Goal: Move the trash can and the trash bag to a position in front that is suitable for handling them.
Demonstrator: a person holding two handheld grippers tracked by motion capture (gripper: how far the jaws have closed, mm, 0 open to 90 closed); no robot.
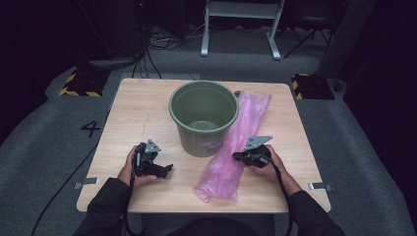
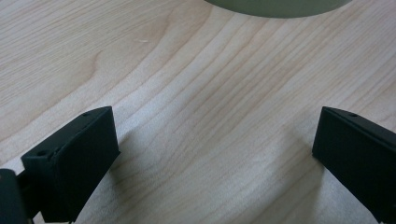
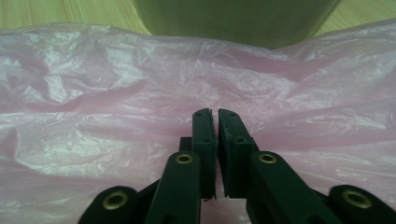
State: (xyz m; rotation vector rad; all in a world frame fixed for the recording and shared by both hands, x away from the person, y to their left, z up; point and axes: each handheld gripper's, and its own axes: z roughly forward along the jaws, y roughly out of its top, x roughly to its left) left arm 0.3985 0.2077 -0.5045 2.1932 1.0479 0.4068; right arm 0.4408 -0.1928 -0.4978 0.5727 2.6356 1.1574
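1. Pink plastic bag (image 1: pixel 235 147): lies flat on the desk (image 1: pixel 142 108), long and narrow. Its long axis runs from the near edge of the desk, right of centre, away toward the far right, passing just beside the green bucket (image 1: pixel 203 118) on the bucket's right.

2. Right gripper (image 1: pixel 242 156): rests at the bag's right edge, about midway along its length, pointing across the long axis toward the bucket. In the right gripper view the jaws stand almost together, a thin slit between them, with the tips against the crumpled pink film (image 3: pixel 140 93). They appear to pinch a fold of it; how much film lies between them cannot be told.

3. Left gripper (image 1: pixel 168 168): rests on bare desk to the left of the bucket's foot, well apart from the bag. In the left gripper view the jaws stand wide with wood grain between them (image 2: pixel 210 140) and hold nothing.

4. Governing relation: the bag lies on the right hand's side, with the bucket between it and the left hand. The open mouth of the bucket stands above and to the left of the pinch, so a lift would likely carry the film up and leftward over the rim.
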